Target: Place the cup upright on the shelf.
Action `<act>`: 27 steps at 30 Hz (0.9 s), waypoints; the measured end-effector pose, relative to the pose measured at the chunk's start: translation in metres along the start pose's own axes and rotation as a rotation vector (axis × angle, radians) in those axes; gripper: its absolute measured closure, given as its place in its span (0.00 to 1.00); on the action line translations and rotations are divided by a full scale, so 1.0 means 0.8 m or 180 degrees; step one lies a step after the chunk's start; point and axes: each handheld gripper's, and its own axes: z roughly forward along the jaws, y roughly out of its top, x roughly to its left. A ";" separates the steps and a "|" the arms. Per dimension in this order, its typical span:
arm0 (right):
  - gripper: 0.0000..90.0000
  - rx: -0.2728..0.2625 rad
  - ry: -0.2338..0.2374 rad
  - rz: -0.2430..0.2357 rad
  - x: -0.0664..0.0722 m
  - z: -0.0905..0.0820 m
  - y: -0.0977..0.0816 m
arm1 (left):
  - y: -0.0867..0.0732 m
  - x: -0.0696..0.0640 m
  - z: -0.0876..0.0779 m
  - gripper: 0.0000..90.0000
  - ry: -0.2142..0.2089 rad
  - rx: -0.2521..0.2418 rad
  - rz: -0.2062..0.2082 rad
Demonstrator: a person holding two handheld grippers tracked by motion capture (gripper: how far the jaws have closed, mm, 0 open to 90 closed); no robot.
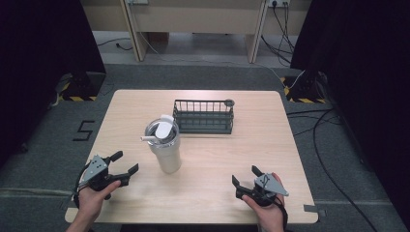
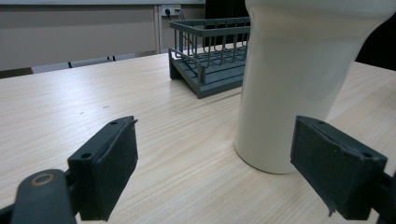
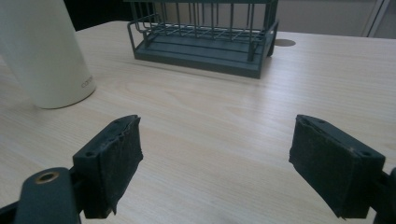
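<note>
A cream tumbler [image 1: 164, 145] with a lid and a white straw stands upright near the middle of the wooden table [image 1: 241, 159]. Behind it sits a dark grey wire rack [image 1: 203, 116]. My left gripper [image 1: 124, 163] rests at the front left, open and holding nothing; in its own view the tumbler [image 2: 299, 79] rises just ahead between its pads [image 2: 112, 163] and toward the right one. At the front right my right gripper [image 1: 245, 176] is open and holds nothing, with the tumbler [image 3: 44, 51] off to its left and the rack [image 3: 205, 37] ahead.
A small round grey grommet [image 1: 229, 102] sits in the tabletop by the rack's far right corner. Beyond the table are black curtains, a wooden bench, floor cables and a stand base [image 1: 82, 86] at the left.
</note>
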 end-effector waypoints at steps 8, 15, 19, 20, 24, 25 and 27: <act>0.17 -0.0061 0.0114 -0.0005 0.015 0.010 0.015 | 0.000 0.000 -0.003 0.16 0.0000 -0.0014 0.0002; 0.17 -0.0108 0.0234 -0.0044 0.025 0.024 0.033 | -0.001 0.000 -0.002 0.16 0.0013 -0.0003 -0.0005; 0.17 -0.0118 0.0287 -0.0066 0.029 0.031 0.039 | -0.001 0.000 -0.002 0.16 0.0026 -0.0011 -0.0009; 0.17 -0.0115 0.0332 -0.0094 0.034 0.038 0.043 | -0.001 0.001 -0.002 0.16 0.0034 -0.0008 -0.0017; 0.17 -0.0115 0.0399 -0.0142 0.043 0.052 0.051 | -0.001 0.001 -0.002 0.16 0.0040 -0.0009 -0.0024; 0.17 -0.0113 0.0417 -0.0149 0.045 0.055 0.053 | -0.001 0.002 -0.002 0.16 0.0038 -0.0010 -0.0026; 0.17 -0.0121 0.0451 -0.0166 0.050 0.062 0.057 | -0.001 0.001 -0.002 0.16 0.0033 -0.0017 -0.0029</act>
